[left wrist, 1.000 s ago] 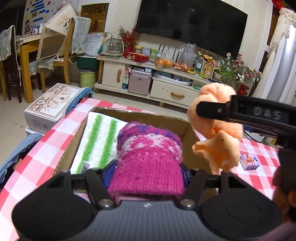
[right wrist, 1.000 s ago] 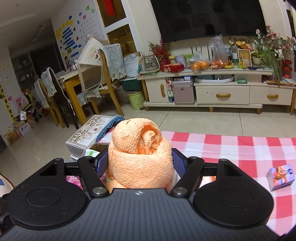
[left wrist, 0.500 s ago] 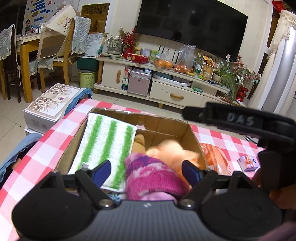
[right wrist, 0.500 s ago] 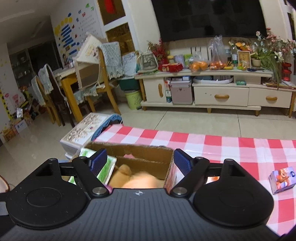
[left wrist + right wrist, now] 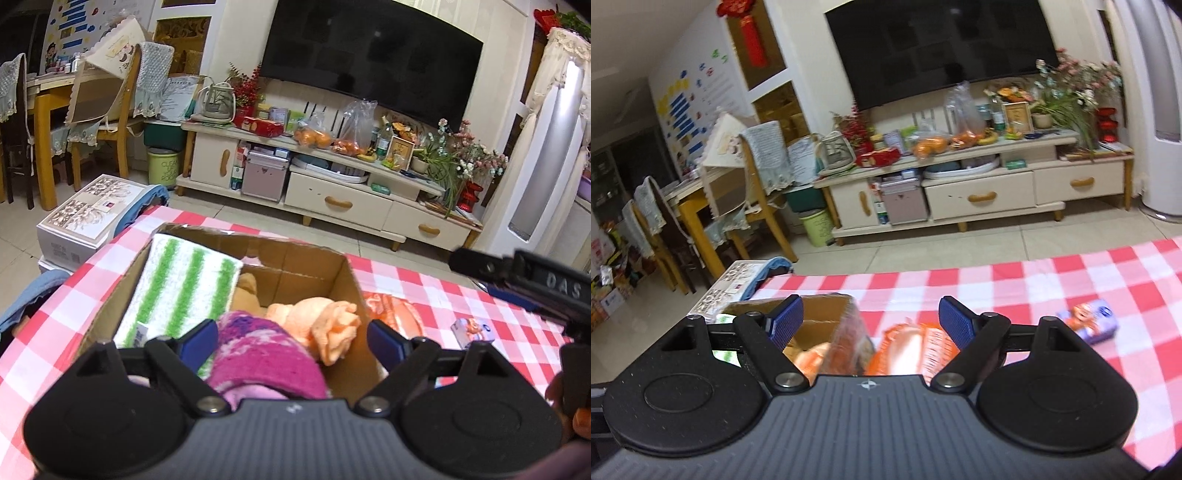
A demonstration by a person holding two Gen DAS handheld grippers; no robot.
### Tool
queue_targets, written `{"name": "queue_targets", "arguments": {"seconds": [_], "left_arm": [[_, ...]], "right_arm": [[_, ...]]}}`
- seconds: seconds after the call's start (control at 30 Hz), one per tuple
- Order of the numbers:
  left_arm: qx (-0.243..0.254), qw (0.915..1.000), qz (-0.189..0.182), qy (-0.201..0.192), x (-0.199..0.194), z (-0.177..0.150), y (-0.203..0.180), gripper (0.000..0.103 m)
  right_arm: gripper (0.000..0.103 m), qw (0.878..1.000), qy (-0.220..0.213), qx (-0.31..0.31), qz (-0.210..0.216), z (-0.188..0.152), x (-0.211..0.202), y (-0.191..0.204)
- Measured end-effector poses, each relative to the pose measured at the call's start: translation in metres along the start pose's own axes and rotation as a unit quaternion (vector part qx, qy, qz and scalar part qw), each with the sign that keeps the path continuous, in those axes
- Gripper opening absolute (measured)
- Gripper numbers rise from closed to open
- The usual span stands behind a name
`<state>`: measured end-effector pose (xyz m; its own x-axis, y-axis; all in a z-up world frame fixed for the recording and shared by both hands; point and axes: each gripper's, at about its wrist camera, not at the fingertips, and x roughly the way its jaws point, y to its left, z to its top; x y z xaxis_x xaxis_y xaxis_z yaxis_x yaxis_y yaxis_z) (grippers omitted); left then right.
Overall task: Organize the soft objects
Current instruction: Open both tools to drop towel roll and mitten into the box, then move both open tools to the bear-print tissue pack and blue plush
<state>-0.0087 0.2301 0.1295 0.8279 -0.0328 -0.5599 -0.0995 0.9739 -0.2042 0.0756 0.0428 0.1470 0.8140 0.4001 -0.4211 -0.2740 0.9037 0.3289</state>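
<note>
An open cardboard box (image 5: pixel 314 269) stands on the red-checked table (image 5: pixel 417 284). Inside lie a green-striped white cloth (image 5: pixel 184 291), a pink and purple knitted piece (image 5: pixel 258 354), an orange rolled towel (image 5: pixel 321 325) and a tan soft item (image 5: pixel 245 291). My left gripper (image 5: pixel 291 339) is open above the box, the knitted piece loose below it. My right gripper (image 5: pixel 870 325) is open and empty, right of the box (image 5: pixel 820 317), above an orange packet (image 5: pixel 916 347). It also shows at the right edge of the left wrist view (image 5: pixel 524 280).
An orange packet (image 5: pixel 395 314) lies on the table just right of the box. A small purple packet (image 5: pixel 472 330) (image 5: pixel 1087 321) lies further right. Beyond the table are a TV cabinet (image 5: pixel 332 184), chairs and a white box on the floor (image 5: pixel 88 214).
Both grippers opened. The orange towel and the pink knitted piece dropped into the box. My right gripper then swung right, away from the box.
</note>
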Motion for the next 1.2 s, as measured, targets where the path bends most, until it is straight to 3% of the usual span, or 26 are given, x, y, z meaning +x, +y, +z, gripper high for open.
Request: {"name": "queue_targets", "arguments": {"seconds": [1.2], "left_arm": [[0.094, 0.9936, -0.063, 0.004, 0.0, -0.045, -0.107, 0.092]], "right_arm": [[0.101, 0.995, 0.004, 0.023, -0.092, -0.053, -0.07, -0.085]]}}
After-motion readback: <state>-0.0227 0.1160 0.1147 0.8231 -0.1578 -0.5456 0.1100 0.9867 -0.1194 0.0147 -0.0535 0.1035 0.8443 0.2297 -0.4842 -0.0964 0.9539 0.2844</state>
